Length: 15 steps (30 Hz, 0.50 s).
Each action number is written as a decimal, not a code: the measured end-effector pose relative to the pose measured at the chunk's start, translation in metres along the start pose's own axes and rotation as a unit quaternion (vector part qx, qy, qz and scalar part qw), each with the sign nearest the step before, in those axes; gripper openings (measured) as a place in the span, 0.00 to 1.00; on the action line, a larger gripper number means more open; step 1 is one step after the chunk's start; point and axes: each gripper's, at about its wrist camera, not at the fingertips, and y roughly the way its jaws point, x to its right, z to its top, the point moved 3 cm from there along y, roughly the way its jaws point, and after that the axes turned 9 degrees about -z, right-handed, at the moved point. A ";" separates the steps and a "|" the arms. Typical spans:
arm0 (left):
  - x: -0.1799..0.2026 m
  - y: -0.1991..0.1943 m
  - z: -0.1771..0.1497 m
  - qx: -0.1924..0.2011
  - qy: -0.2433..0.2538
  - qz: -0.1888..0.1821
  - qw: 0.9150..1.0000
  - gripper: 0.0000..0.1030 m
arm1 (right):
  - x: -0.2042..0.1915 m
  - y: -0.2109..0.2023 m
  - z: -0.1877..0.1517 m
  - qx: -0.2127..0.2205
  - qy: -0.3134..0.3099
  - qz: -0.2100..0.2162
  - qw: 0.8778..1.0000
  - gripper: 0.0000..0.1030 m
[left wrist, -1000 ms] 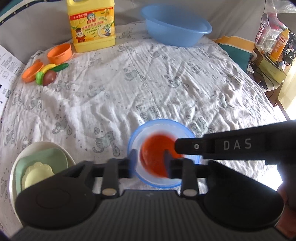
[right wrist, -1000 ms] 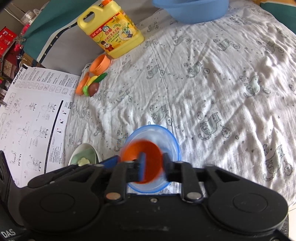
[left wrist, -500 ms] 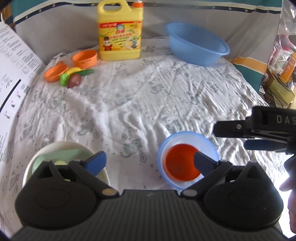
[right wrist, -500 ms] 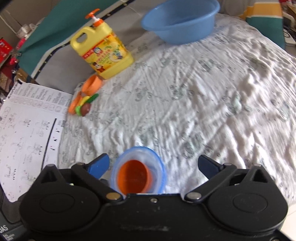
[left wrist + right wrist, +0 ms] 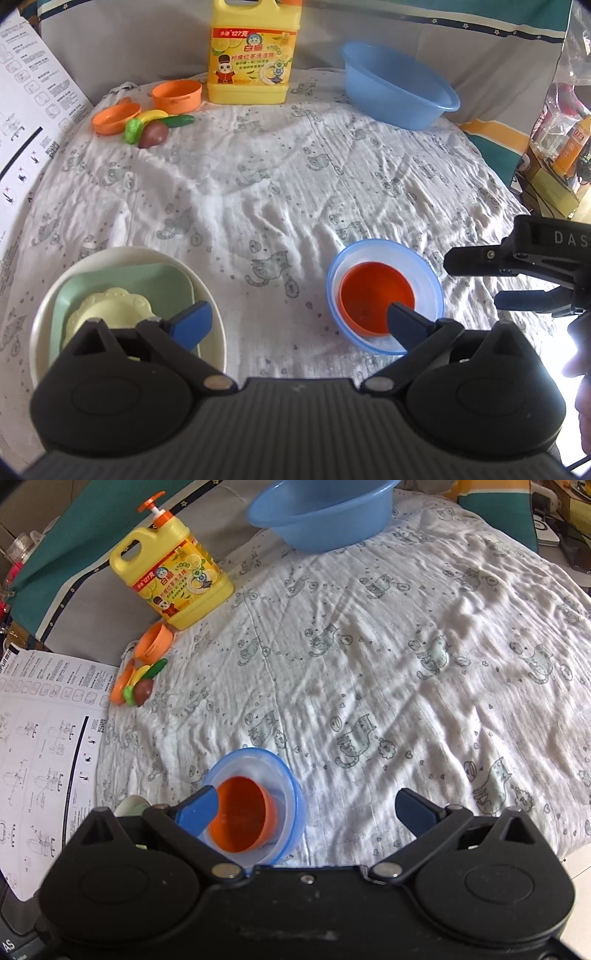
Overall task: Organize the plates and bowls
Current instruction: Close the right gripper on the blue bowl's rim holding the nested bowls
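An orange bowl (image 5: 376,297) sits nested inside a pale blue bowl (image 5: 428,280) on the cloth at the near right; both also show in the right wrist view, the orange bowl (image 5: 242,818) in the blue bowl (image 5: 286,779). A white plate (image 5: 122,258) at the near left holds a green square plate (image 5: 122,284) and a small yellow scalloped plate (image 5: 110,306). My left gripper (image 5: 295,323) is open and empty, above and between the two stacks. My right gripper (image 5: 314,808) is open and empty, just right of the bowls; it shows from the side in the left wrist view (image 5: 476,277).
A large blue basin (image 5: 399,92) and a yellow detergent jug (image 5: 251,55) stand at the back. An orange cup (image 5: 177,96), an orange dish (image 5: 116,118) and toy vegetables (image 5: 153,127) lie at the back left. A printed sheet (image 5: 29,110) lies at the left.
Both grippers were shut at the orange bowl in the blue bowl; both have opened, let go and pulled back. The orange bowl now rests inside the blue bowl.
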 end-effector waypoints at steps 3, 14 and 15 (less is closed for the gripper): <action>0.001 0.003 -0.002 -0.001 0.001 -0.009 1.000 1.00 | -0.002 0.000 0.000 -0.003 -0.003 -0.005 1.000 1.00; 0.001 0.016 -0.004 -0.006 -0.006 -0.031 0.999 1.00 | -0.006 0.010 0.000 -0.011 0.004 -0.004 1.000 1.00; 0.002 0.017 -0.004 -0.007 -0.006 -0.032 0.999 1.00 | -0.007 0.010 0.000 -0.010 0.002 -0.002 1.000 1.00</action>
